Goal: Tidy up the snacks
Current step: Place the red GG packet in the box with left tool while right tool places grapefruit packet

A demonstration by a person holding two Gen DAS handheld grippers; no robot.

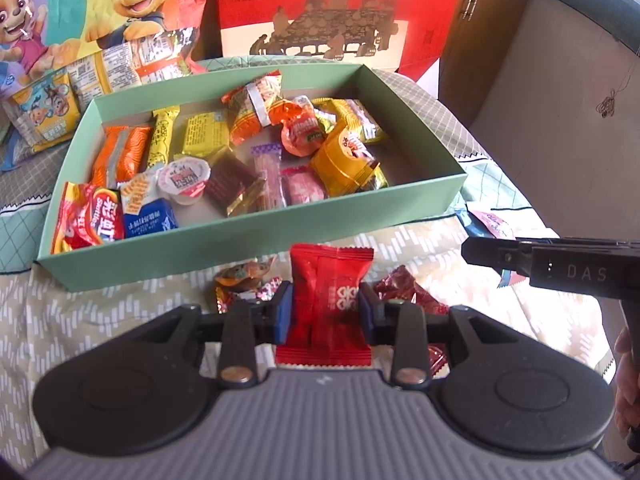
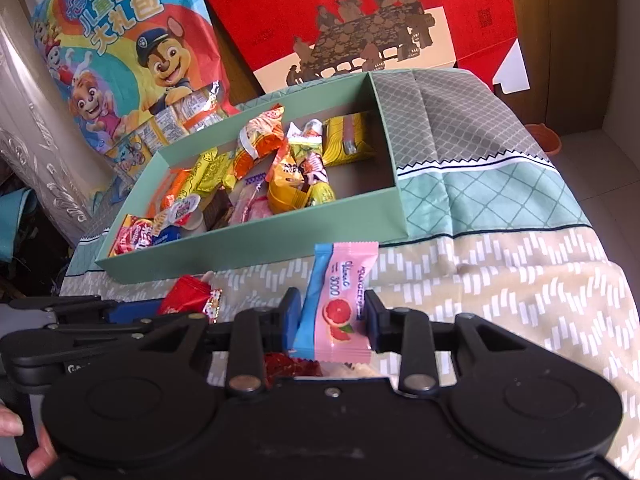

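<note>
Both grippers were busy at once. Left gripper (image 1: 327,306) had its blue pads pressed against the sides of a red snack packet (image 1: 330,300), holding it upright just above the patterned bedspread (image 1: 120,320). Right gripper (image 2: 333,322) was clamped the same way on a pink and blue grapefruit candy packet (image 2: 340,308), also lifted clear of the cloth. Ahead of them sat the pale green box (image 1: 256,248), already crowded with wrapped snacks in orange, yellow, pink and red. A few loose sweets (image 1: 244,280) lay on the bedspread between the box's near wall and the left gripper. Behind the box stood a cartoon puppy gift bag (image 2: 132,48) and a red paper bag (image 2: 360,12).
</note>
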